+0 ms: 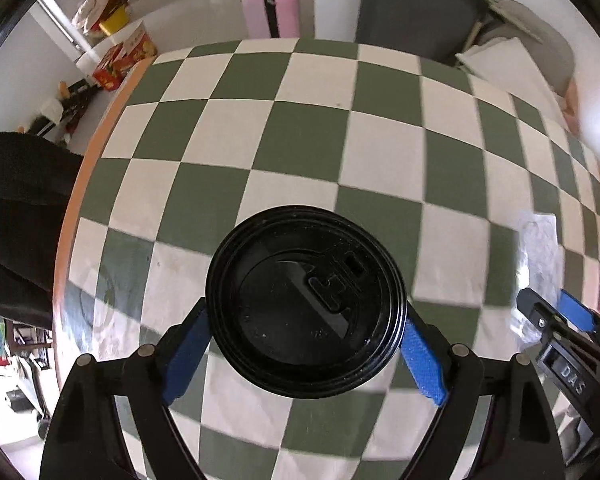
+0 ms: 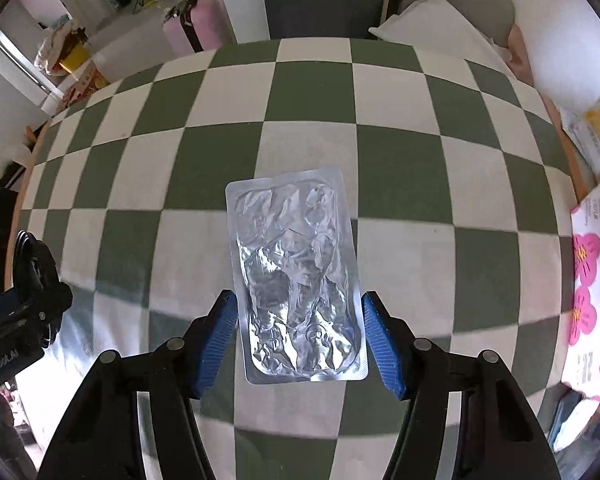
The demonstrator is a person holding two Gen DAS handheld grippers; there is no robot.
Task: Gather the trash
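A cup with a black plastic lid (image 1: 300, 300) sits between the blue pads of my left gripper (image 1: 306, 320). The pads press its rim on both sides, and it hangs above the green-and-white checked tablecloth (image 1: 320, 120). A crumpled silver foil blister pack (image 2: 296, 276) lies lengthwise between the pads of my right gripper (image 2: 298, 304), which touch its long edges. The left wrist view shows the right gripper (image 1: 556, 312) low at the right over the foil pack (image 1: 540, 248). The left gripper (image 2: 28, 300) shows at the left edge of the right wrist view.
A white packet with pink flowers (image 2: 596, 280) and a yellow-printed packet (image 2: 596, 128) lie at the table's right edge. A grey chair (image 2: 324, 0) stands behind the table, with a pink suitcase (image 1: 272, 8) beyond. A person's dark clothing (image 1: 20, 208) is at the left edge.
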